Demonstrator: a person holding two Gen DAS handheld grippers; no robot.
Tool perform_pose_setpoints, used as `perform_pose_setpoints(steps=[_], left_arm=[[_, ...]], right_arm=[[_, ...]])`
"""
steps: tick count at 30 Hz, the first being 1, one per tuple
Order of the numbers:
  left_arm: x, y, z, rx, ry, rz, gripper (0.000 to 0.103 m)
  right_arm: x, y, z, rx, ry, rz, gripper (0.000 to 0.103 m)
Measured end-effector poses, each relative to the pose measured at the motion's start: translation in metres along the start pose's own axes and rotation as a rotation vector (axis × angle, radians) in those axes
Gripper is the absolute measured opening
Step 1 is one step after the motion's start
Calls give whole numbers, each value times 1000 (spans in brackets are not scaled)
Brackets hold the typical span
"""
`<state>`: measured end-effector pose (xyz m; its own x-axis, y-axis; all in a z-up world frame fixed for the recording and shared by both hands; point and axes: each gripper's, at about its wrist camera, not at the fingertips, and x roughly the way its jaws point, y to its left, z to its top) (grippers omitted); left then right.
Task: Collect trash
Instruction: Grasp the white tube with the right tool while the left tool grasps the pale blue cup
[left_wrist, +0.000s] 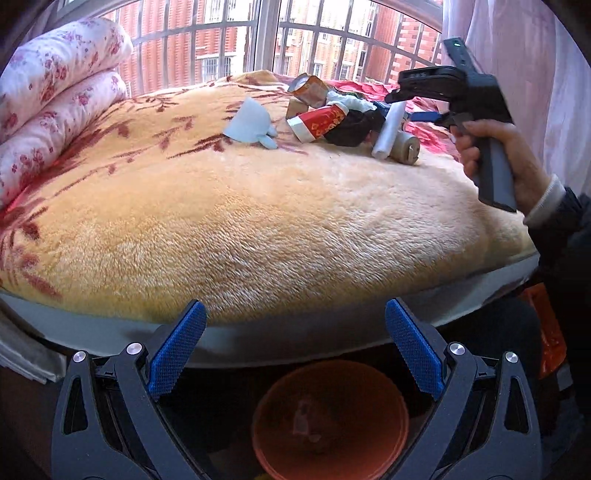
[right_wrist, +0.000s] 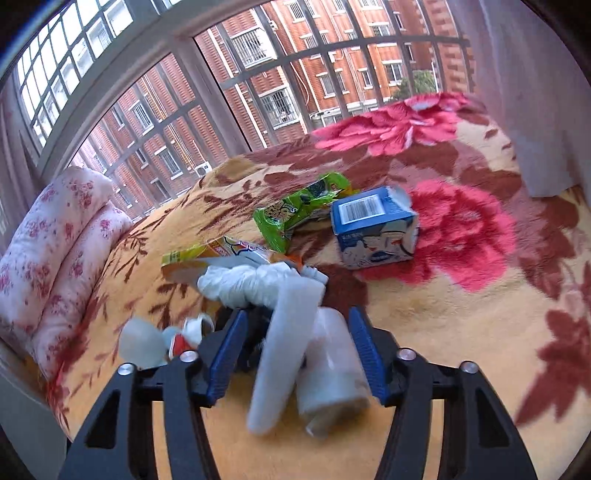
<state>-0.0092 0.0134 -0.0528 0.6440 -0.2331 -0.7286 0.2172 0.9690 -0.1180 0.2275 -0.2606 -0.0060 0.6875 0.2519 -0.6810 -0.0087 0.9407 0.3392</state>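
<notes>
Both claws wide: right claw (right_wrist: 295, 350) astride white roll (right_wrist: 284, 354), left claw (left_wrist: 295, 347) off bed edge (left_wrist: 258, 334).

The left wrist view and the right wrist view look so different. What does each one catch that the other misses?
Only the left wrist view shows the orange bucket below the bed edge and the person's right hand on the right gripper's handle. Only the right wrist view shows the green snack wrapper and the blue carton. Both show the white foam strip, the flowered quilt and the barred window.
</notes>
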Motion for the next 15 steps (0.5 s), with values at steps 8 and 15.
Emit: perform_pose_setpoints(steps=[8,15], left_arm=[[7,11,18,-39,3,2,95],[44,18,89,-87,34,44,95]], right_arm=[[-25,9,-14,-49,-33,63,13],[-127,12,-63,-157,-157,180,13]])
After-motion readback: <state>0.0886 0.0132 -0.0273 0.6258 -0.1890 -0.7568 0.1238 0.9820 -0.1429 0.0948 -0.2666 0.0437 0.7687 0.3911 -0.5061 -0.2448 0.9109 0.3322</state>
